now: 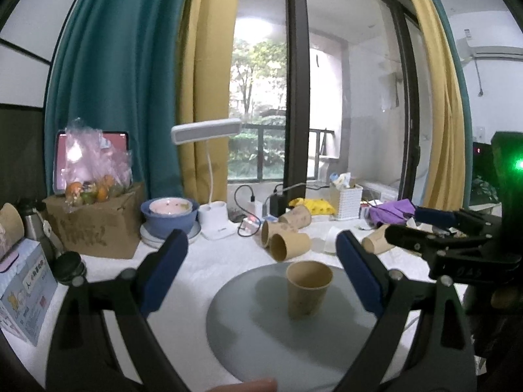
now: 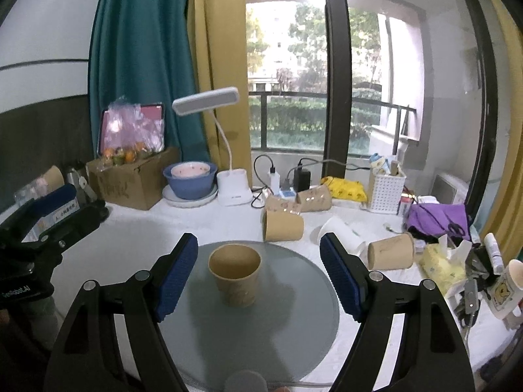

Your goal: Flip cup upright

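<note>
A brown paper cup [image 1: 307,289] stands upright, mouth up, on a round grey mat [image 1: 261,336]; it also shows in the right wrist view [image 2: 236,276] on the mat [image 2: 287,326]. My left gripper [image 1: 261,271] is open and empty, its blue pads wide apart behind the cup. My right gripper [image 2: 260,272] is open and empty, with the cup between its fingers but untouched. The right gripper also shows at the right of the left wrist view [image 1: 421,232], and the left gripper at the left of the right wrist view [image 2: 62,209].
Several brown cups lie on their sides behind the mat [image 2: 282,225], with one more to the right [image 2: 390,254] and a white cup [image 2: 340,232]. A desk lamp [image 2: 228,189], blue bowl [image 2: 189,181], cardboard box [image 2: 130,179], white basket [image 2: 385,192], purple cloth [image 2: 438,217] and tissues [image 2: 441,261] crowd the table.
</note>
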`<action>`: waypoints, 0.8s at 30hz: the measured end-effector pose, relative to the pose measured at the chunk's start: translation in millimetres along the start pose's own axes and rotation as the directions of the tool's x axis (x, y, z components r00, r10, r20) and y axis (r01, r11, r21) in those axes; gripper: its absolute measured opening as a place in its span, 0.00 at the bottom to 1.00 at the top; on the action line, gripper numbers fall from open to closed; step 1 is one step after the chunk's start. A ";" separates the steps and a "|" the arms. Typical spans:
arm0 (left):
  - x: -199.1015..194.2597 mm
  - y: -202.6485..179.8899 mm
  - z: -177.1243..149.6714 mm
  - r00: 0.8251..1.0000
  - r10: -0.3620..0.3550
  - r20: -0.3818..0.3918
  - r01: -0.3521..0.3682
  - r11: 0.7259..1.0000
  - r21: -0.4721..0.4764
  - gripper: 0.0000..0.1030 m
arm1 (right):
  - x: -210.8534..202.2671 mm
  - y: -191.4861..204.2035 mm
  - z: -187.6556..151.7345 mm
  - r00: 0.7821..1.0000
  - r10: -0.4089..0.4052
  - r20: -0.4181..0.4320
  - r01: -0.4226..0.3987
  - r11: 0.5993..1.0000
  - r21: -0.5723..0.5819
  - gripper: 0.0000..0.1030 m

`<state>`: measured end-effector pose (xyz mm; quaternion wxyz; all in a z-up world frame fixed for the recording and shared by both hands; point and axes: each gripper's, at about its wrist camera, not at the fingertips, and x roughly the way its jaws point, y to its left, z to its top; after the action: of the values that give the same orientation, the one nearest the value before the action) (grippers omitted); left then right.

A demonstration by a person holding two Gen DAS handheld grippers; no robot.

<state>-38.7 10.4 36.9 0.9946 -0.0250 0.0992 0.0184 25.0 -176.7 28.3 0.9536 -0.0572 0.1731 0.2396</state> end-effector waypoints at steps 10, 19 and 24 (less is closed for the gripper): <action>-0.7 -1.9 3.2 1.000 0.003 -0.003 -0.003 1.000 -0.008 0.90 | -6.2 -4.0 1.5 1.000 -0.003 0.015 0.003 1.000 0.007 0.78; -1.7 -1.9 2.4 1.000 0.002 -0.004 -0.002 1.000 -0.010 0.90 | -6.3 -3.8 1.5 1.000 0.000 0.013 0.000 1.000 -0.001 0.78; -3.1 -2.3 0.7 1.000 0.003 -0.004 -0.003 1.000 -0.013 0.90 | -6.0 -3.4 1.3 1.000 0.000 0.013 0.000 1.000 0.000 0.78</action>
<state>-41.5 8.0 38.3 0.9942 -0.0313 0.1009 0.0207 22.1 -182.1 31.8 0.9547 -0.0558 0.1667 0.2400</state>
